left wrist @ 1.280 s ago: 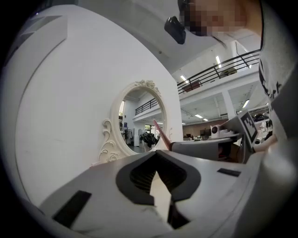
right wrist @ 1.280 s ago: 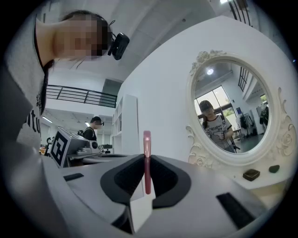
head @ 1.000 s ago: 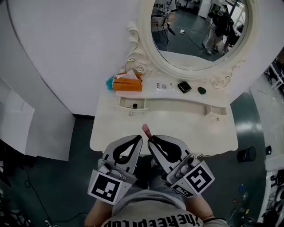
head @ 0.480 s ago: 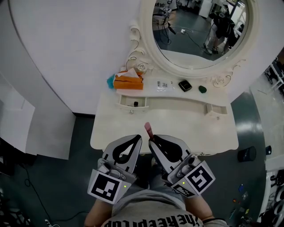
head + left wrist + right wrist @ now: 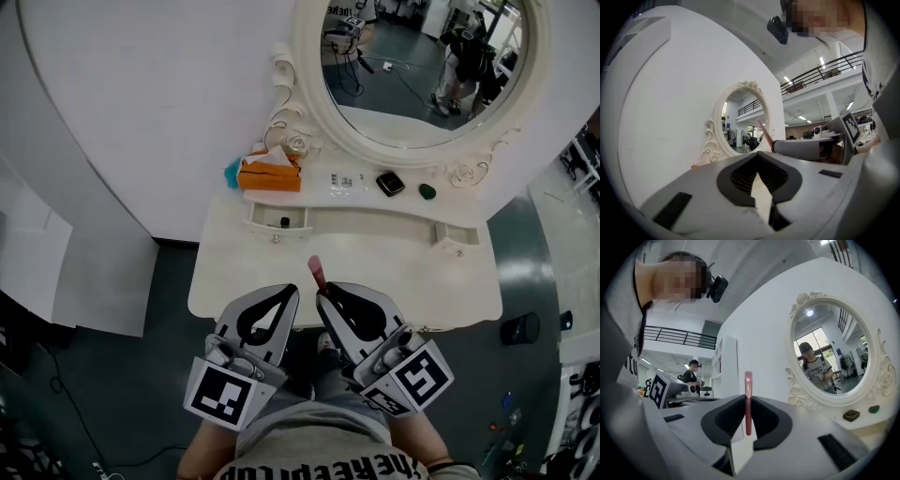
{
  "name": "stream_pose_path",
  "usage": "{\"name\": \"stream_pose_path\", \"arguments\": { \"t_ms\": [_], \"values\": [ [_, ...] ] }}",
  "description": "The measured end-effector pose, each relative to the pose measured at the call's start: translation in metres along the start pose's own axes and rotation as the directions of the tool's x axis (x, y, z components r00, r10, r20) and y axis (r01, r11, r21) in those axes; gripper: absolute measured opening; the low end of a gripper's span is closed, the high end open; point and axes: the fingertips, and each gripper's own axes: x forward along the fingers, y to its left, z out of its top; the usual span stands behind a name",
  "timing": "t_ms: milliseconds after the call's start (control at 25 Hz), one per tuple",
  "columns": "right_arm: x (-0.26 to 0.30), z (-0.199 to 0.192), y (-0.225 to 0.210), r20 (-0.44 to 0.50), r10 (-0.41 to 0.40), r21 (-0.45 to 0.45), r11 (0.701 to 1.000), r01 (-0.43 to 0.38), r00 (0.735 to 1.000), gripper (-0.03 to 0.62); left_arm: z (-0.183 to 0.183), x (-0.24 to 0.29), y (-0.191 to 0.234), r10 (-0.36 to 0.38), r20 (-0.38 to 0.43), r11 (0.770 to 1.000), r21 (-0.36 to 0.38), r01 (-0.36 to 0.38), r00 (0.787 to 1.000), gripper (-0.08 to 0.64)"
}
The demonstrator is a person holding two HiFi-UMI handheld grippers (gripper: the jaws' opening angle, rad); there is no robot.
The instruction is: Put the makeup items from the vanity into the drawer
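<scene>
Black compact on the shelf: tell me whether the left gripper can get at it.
Probably yes: the left gripper is empty, jaws together, and nothing stands before the black compact. It must open first and cross past the right gripper holding the pink stick.

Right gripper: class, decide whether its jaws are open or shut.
Shut. The right gripper clamps a slim pink stick, whose tip rises upright above the jaws.
</scene>
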Motion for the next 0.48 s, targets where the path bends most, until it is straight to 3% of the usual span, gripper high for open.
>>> {"name": "stream_pose_path", "arguments": {
  "t_ms": [480],
  "values": [
    [0.012, 0.005, -0.031, -0.020, 0.042, -0.029, 0.999, -0.043, 0.999, 0.060, 0.004, 0.031, 0.011, 0.049, -0.001, 0.999, -0.006, -0.049, 0.999, 0.015]
  ]
}}
